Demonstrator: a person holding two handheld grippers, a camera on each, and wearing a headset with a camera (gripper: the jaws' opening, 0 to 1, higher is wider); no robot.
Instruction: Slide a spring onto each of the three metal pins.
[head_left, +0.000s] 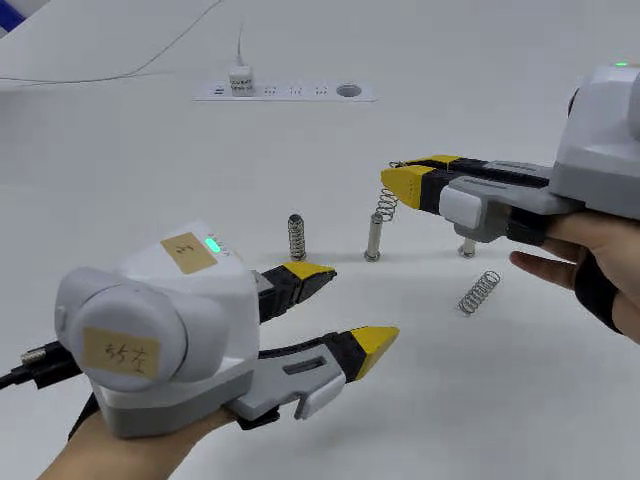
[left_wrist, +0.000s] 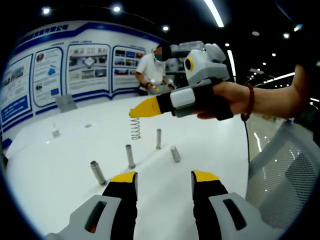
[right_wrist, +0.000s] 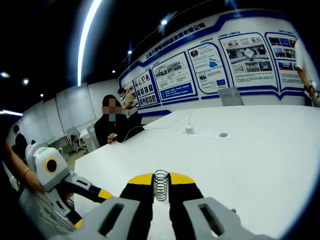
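The right tongs (head_left: 394, 179) are pinching a spring (head_left: 386, 204) just above the middle pin (head_left: 373, 238) on the counter (head_left: 150, 160), while the left tongs (head_left: 357, 303) sit nearby, spread open.

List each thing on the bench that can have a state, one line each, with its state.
left claw: open, holding nothing
right claw: shut on the held spring
held spring: hanging from the claw tips, on no pin
left pin: upright, carrying the fitted spring
middle pin: upright, bare
right pin: upright, bare
loose spring: lying on the table
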